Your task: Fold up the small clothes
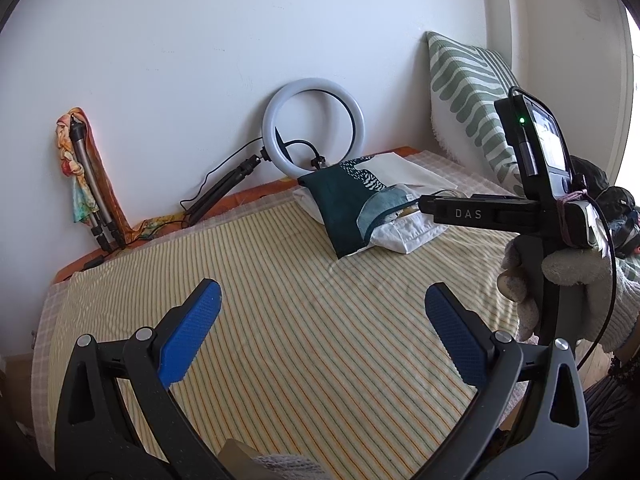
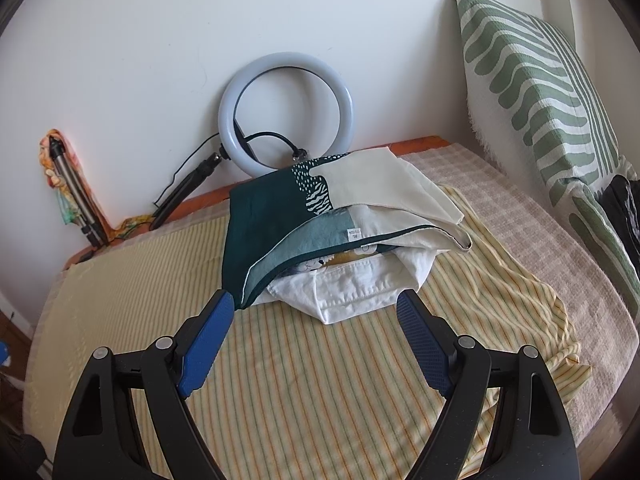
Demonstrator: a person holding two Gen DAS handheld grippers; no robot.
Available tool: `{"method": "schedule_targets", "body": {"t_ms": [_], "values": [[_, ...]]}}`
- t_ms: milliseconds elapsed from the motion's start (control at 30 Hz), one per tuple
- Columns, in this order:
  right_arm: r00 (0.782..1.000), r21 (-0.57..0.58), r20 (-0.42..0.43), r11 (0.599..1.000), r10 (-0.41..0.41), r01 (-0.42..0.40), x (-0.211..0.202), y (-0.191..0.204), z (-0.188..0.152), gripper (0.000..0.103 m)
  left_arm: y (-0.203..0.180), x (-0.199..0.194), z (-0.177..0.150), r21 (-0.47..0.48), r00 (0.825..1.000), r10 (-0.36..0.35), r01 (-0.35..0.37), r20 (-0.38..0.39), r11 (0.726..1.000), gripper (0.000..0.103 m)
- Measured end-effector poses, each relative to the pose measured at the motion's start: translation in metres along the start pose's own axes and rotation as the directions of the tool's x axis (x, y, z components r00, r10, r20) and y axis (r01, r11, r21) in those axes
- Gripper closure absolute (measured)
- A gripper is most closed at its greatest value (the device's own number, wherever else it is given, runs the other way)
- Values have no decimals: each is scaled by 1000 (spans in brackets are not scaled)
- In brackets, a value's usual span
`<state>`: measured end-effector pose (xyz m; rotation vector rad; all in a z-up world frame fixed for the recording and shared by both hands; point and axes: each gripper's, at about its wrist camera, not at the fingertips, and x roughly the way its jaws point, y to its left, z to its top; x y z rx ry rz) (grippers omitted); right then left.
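two grippers agape, left gripper [image 1: 322, 300], right gripper [image 2: 314, 302], clothes pile [image 2: 340, 232] ahead

Left hand-held gripper [image 1: 322, 304], black with blue pads, jaws wide apart, empty, lower centre of frame. Right hand-held gripper [image 2: 316, 312] same, spread wide, empty. Grey-gloved hand [image 1: 560, 276] at right edge grips its handle.

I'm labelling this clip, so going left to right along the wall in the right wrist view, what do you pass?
Tripod wrapped in a colourful scarf → black tripod of the light → ring light → pile of clothes in front of it → green-striped pillow.
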<state>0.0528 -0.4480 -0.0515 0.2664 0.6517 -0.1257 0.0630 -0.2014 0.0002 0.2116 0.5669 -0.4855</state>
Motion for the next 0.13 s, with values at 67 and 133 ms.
{"method": "schedule_targets", "body": {"t_ms": [67, 133], "values": [[1000, 2, -3, 1000, 3, -3, 1, 0, 0, 19, 1, -1, 0, -2, 1000, 1, -1, 3, 1000, 0], [1000, 2, -5, 1000, 1, -1, 2, -1, 0, 19, 1, -1, 0, -3, 1000, 5, -5, 3, 1000, 0]]}}
